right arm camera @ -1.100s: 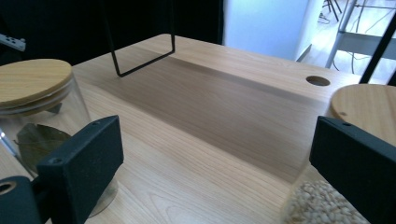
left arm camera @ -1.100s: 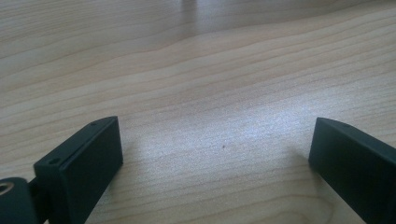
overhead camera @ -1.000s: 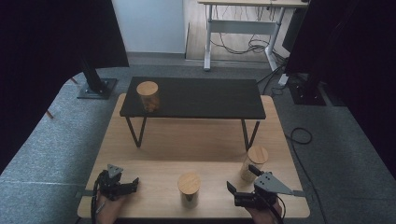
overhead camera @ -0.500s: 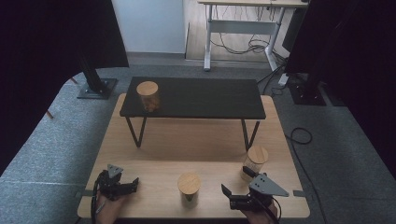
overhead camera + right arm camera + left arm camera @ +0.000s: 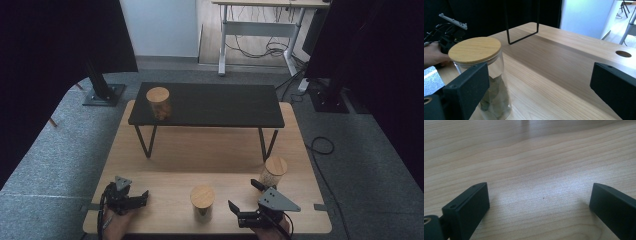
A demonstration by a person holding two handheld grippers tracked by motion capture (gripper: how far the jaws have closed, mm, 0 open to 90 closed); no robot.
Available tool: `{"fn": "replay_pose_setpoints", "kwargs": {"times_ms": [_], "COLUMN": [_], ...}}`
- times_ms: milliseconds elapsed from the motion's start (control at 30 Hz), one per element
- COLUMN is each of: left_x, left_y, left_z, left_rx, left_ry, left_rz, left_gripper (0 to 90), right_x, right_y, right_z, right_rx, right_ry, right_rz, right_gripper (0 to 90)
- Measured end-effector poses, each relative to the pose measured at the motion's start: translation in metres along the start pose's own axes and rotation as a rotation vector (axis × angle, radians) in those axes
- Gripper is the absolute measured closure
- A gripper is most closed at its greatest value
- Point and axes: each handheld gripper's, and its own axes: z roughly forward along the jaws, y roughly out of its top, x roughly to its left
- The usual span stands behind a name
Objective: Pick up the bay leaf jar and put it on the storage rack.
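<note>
Three glass jars with round wooden lids are in the high view. One jar (image 5: 158,102) stands on the black shelf (image 5: 220,106), one jar (image 5: 202,203) at the front middle of the wooden table (image 5: 200,157), and one jar (image 5: 274,171) at the front right. My right gripper (image 5: 242,194) is open between the two front jars and holds nothing. In the right gripper view the jaws (image 5: 539,87) stand wide apart, and the middle jar (image 5: 477,50), with dried leaves inside, is partly behind the left jaw. My left gripper (image 5: 142,198) lies open at the front left, over bare wood (image 5: 539,195).
The black shelf stands on thin wire legs (image 5: 522,22) across the back half of the table. A round hole (image 5: 623,53) is cut in the tabletop. A hand holding the left gripper (image 5: 449,32) is beyond the middle jar. Grey carpet (image 5: 65,150) surrounds the table.
My right gripper has shifted a little left and turned toward the middle jar. The left gripper and all three jars have stayed put.
</note>
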Motion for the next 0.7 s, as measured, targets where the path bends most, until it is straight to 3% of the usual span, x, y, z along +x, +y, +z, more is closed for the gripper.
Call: {"fn": "replay_pose_setpoints", "kwargs": {"times_ms": [700], "left_x": [0.0], "left_y": [0.0], "left_z": [0.0], "left_rx": [0.0], "left_ry": [0.0], "left_rz": [0.0], "left_gripper": [2.5], "right_x": [0.02], "right_y": [0.0], "right_z": [0.018], "right_rx": [-0.004], "right_ry": [0.093], "right_rz": [-0.02], "right_gripper": [2.1]}}
